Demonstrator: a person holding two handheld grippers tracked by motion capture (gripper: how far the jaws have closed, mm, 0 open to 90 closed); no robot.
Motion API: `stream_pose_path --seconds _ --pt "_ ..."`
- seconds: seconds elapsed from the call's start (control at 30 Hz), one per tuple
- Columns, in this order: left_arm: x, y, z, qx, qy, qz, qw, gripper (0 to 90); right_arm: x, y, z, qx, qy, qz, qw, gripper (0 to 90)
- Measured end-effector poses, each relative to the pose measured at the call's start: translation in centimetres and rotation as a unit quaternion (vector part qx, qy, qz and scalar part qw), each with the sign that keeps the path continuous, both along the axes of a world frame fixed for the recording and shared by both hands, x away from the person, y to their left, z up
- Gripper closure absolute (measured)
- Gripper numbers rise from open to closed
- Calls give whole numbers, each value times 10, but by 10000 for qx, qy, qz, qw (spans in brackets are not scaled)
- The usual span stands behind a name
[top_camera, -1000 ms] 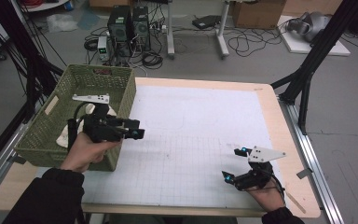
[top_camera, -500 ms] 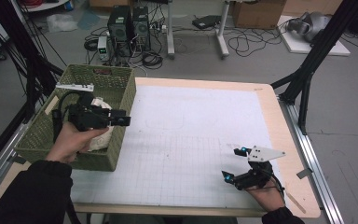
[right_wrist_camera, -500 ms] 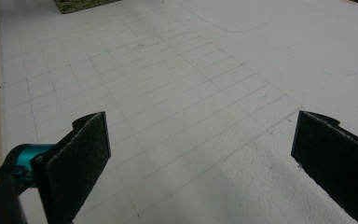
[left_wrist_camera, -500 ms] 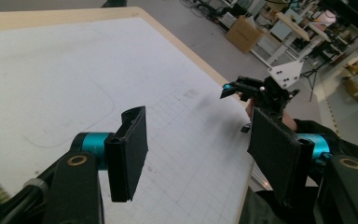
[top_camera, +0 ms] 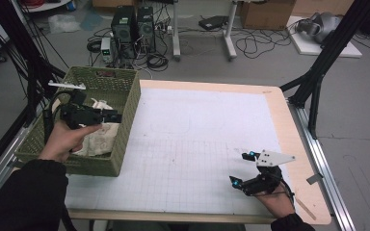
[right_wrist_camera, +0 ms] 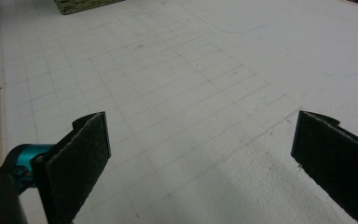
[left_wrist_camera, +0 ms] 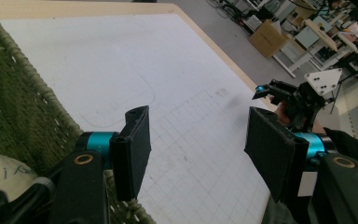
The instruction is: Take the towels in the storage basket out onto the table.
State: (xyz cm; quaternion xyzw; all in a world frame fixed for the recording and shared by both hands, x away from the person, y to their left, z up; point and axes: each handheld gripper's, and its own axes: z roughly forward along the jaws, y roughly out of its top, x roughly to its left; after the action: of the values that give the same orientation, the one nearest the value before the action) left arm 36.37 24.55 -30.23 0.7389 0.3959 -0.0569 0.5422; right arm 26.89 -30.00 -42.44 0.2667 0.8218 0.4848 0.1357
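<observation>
L gripper (top_camera: 111, 115) over basket (top_camera: 127, 103) at table's left edge, jaws apart, just been closing, nothing btwn. Cloth bag (top_camera: 96, 137) inside looks soft, light; I'd pinch a top fold. R gripper (top_camera: 243, 168) apart, idle.

The high view sits above the person's edge of the table (top_camera: 298, 130), looking forward and down, far enough back to take in the whole white gridded mat (top_camera: 188, 144), the green basket (top_camera: 125, 110) at the left and the cluttered floor beyond. The left claw (left_wrist_camera: 196, 149) cam rides low and close by the basket wall (left_wrist_camera: 23, 112), facing across the mat toward the right claw (left_wrist_camera: 303, 100), so it shares the mat, basket and that claw with the high view. The right claw (right_wrist_camera: 200, 154) cam hovers close over the mat (right_wrist_camera: 177, 65), looking along the grid toward the basket's corner (right_wrist_camera: 81, 4).
</observation>
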Motion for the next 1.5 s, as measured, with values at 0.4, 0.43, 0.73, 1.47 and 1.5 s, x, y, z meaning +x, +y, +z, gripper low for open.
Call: stream_pose_path --seconds 0.4,0.43,0.73,1.47,1.5 --pt "9 26 -13 121 222 392 9989 417 1 0 0 -11 0 17 10000 36" --pt "10 27 -14 162 229 407 9988 417 1 1 0 -8 25 21 10000 35" --pt "19 38 -21 416 349 724 9959 443 1 -1 -1 -9 38 40 10000 36" --pt "35 47 -41 2003 512 1846 9608 469 2 0 -3 -28 91 103 9999 36" --pt "36 46 -42 2125 546 1928 9564 469 2 0 -3 -24 94 103 9999 36"
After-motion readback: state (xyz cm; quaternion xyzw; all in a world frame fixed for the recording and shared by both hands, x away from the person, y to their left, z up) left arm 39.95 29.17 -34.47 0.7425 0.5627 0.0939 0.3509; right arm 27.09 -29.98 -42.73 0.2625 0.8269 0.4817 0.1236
